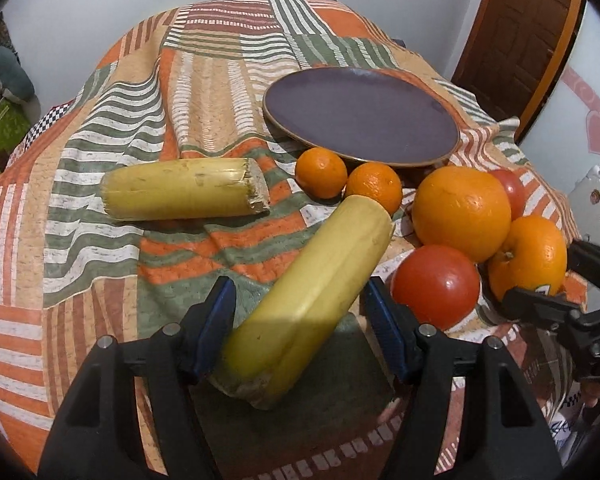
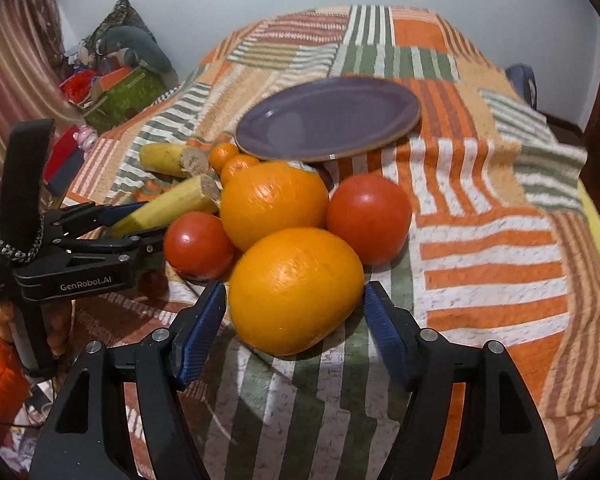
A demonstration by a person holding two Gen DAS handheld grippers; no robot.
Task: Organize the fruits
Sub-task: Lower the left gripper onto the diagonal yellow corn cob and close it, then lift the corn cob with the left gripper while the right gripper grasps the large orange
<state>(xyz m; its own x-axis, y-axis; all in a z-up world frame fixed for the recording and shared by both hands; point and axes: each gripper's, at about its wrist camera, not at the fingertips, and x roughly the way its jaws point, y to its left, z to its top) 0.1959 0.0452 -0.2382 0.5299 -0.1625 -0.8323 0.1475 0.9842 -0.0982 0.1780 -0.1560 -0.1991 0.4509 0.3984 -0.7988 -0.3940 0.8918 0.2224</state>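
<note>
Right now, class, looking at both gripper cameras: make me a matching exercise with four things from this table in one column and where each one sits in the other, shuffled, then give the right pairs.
Things
1. plate
2. nearest banana piece
3. nearest big orange
4. two small oranges

Places
A. between the open jaws of the right gripper
B. just in front of the plate's near rim
C. between the open jaws of the left gripper
D. behind all the fruit, with nothing on it

Pairs: 1-D, 2-C, 3-A, 4-B
</note>
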